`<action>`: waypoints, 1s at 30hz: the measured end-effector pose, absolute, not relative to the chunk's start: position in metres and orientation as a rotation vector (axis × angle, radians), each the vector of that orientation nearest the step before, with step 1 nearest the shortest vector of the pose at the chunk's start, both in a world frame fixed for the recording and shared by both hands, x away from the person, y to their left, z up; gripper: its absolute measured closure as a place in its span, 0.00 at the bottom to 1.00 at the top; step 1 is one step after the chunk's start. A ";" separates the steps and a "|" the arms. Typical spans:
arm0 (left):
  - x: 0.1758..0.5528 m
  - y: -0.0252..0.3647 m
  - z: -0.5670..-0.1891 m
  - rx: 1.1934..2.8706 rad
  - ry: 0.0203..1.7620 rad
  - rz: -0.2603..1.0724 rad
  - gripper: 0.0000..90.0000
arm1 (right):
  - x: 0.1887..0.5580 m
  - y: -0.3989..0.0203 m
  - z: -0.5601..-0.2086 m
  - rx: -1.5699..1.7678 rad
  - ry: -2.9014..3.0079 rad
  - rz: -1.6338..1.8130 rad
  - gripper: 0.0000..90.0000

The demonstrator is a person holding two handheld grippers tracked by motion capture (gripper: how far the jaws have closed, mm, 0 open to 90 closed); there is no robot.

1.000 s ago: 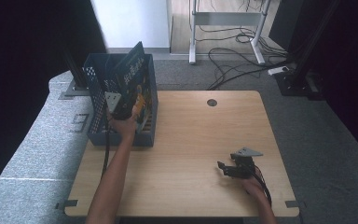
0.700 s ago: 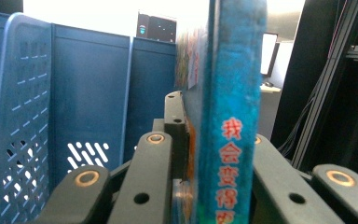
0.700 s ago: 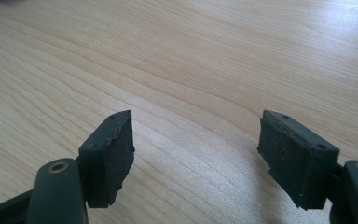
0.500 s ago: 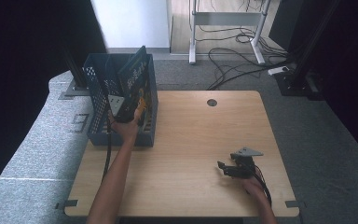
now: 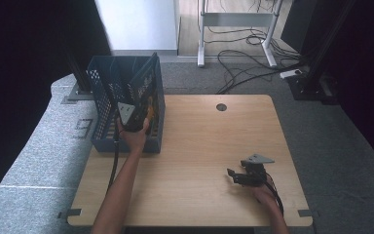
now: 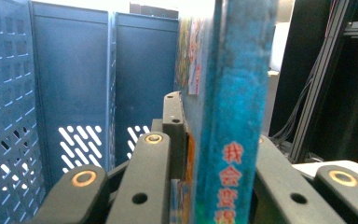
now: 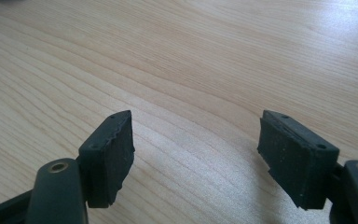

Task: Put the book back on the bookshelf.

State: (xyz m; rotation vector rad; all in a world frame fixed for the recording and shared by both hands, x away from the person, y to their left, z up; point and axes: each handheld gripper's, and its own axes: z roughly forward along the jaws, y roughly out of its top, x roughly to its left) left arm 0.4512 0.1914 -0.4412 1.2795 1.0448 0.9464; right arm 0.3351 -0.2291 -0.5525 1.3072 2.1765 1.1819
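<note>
A thin book [image 6: 235, 93] with a teal spine and red characters stands upright inside the blue perforated basket [image 5: 102, 97], against its right wall. My left gripper [image 5: 134, 114] reaches over the basket's near rim and is shut on the book's lower part. In the left gripper view the gripper [image 6: 214, 140] has one black jaw on each side of the spine. My right gripper [image 5: 233, 175] rests low over the wooden table [image 5: 199, 131] at the near right, open. In the right gripper view that gripper [image 7: 196, 149] has only bare wood [image 7: 191, 56] between its pads.
The basket's slotted blue wall [image 6: 74, 70] stands close on the left of the book. A round cable hole [image 5: 221, 107] sits near the table's far edge. Cables and a white stand's legs [image 5: 233, 29] lie on the floor beyond the table.
The left hand has pushed a little farther over the basket's rim, and the book it holds has come lower and more upright inside the basket. The right gripper has stayed where it was.
</note>
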 end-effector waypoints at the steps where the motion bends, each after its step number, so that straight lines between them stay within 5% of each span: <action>1: 0.451 0.192 -0.441 1.284 1.043 0.943 0.89 | 0.335 -0.229 -0.553 1.304 2.177 1.180 0.29; 30: 0.444 0.212 -0.435 1.272 1.098 1.051 0.89 | 0.335 -0.228 -0.553 1.306 2.178 1.174 0.29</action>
